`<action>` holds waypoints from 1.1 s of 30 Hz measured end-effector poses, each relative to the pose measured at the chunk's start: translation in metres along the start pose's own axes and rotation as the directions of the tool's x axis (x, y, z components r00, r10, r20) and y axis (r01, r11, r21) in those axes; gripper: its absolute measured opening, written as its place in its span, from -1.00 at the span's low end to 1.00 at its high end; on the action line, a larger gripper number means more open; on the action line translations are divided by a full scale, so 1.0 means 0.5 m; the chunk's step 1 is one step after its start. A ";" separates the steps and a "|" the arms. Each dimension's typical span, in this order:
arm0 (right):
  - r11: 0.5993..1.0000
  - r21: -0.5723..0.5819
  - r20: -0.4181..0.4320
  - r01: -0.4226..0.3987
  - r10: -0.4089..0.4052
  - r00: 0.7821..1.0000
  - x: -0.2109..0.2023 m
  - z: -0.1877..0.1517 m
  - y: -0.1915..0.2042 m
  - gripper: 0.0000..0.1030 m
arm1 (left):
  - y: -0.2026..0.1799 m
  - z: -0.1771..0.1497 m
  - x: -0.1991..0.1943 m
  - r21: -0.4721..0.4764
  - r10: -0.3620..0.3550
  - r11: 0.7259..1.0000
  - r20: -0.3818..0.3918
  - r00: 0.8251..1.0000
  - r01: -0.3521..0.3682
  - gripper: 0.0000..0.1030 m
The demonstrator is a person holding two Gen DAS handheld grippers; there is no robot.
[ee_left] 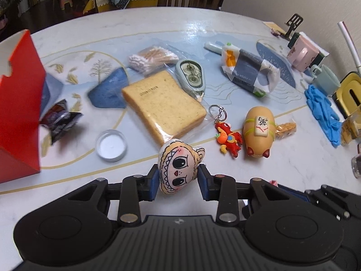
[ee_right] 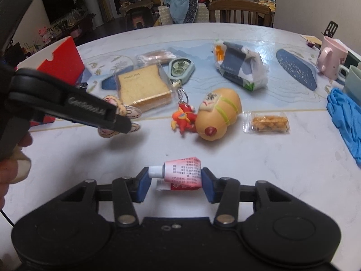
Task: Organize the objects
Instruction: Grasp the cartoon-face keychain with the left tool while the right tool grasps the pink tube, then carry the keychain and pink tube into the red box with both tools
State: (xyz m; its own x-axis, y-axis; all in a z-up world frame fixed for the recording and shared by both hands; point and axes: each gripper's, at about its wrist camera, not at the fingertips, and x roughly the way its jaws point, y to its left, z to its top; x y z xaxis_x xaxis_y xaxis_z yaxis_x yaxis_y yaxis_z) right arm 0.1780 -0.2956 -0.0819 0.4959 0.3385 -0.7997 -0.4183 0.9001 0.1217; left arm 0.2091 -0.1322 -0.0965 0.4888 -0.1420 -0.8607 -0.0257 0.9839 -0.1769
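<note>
Left gripper (ee_left: 177, 180) clamped on one plush face toy (ee_left: 178, 166), held above table (ee_left: 158, 27). Right gripper (ee_right: 175, 181) pads closed on one ointment tube (ee_right: 182, 172), low over the tabletop. Beyond: one red keychain (ee_left: 227, 140), one squishy hamster (ee_left: 259, 132), one snack packet (ee_right: 267, 122), one wrapped bread slice (ee_left: 164, 106), one red box (ee_left: 19, 103), two mugs.

Bread slice (ee_left: 163, 107) being flanked by candle cup (ee_left: 111, 145) at 7 o'clock, keychain (ee_left: 227, 139) at 4 o'clock; bun toy (ee_left: 259, 133) lying at keychain's 3 o'clock, touching snack packet (ee_left: 286, 129).
</note>
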 end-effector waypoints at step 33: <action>0.948 -0.307 0.110 -0.080 0.118 0.987 -0.034 0.249 0.450 -0.09 | 0.480 -0.012 -0.322 -0.001 0.017 1.000 0.065 0.998 -0.017 -0.34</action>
State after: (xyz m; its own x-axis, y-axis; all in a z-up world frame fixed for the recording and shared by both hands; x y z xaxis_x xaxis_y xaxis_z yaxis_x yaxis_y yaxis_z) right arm 0.1703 -0.0647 0.0326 0.5233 0.4708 -0.7103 -0.6700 0.7424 -0.0015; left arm 0.1191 0.1261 -0.0032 0.5440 -0.1176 -0.8308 -0.0347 0.9861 -0.1622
